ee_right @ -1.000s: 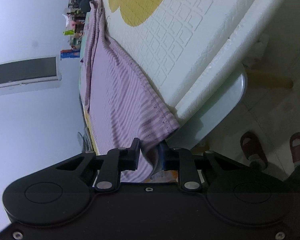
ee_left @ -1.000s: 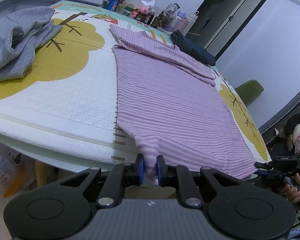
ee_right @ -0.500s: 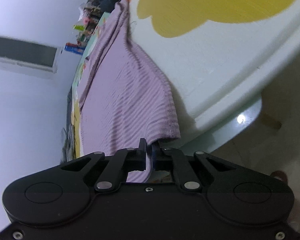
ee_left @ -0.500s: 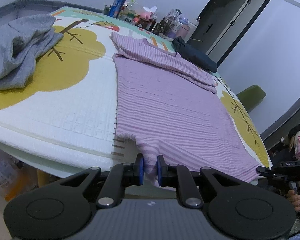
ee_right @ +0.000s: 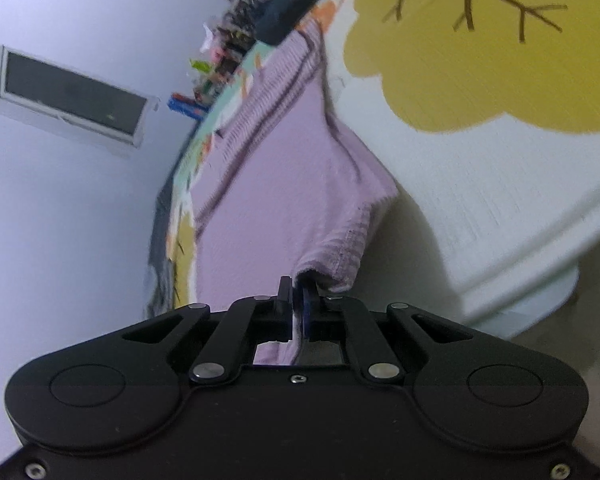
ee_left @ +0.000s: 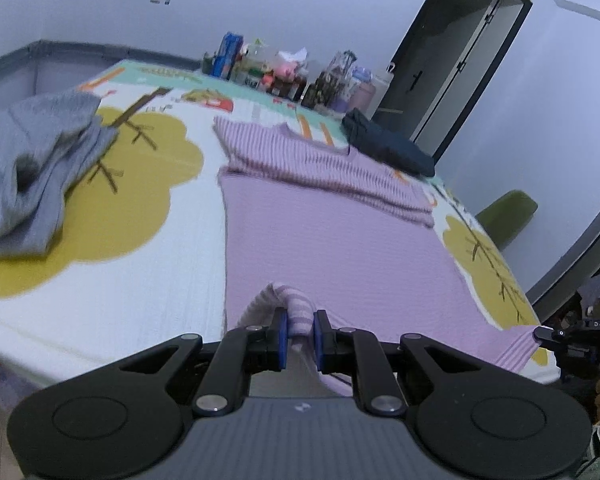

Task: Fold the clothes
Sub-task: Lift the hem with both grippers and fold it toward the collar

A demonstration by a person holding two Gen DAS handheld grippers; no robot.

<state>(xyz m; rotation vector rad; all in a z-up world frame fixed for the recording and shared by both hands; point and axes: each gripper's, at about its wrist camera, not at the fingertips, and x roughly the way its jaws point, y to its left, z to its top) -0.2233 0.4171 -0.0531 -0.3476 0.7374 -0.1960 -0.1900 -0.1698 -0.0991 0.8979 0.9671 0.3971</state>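
Left wrist: purple shirt (ee_left: 332, 240) hem pinched between both grippers' jaws.

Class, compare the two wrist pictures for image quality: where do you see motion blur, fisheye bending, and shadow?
Left wrist view: the grey clothes and mat smear with motion, the door frame bows, the left gripper stays sharp. Right wrist view: the purple striped top blurs, casting a soft shadow on the mat; the right gripper is crisp.
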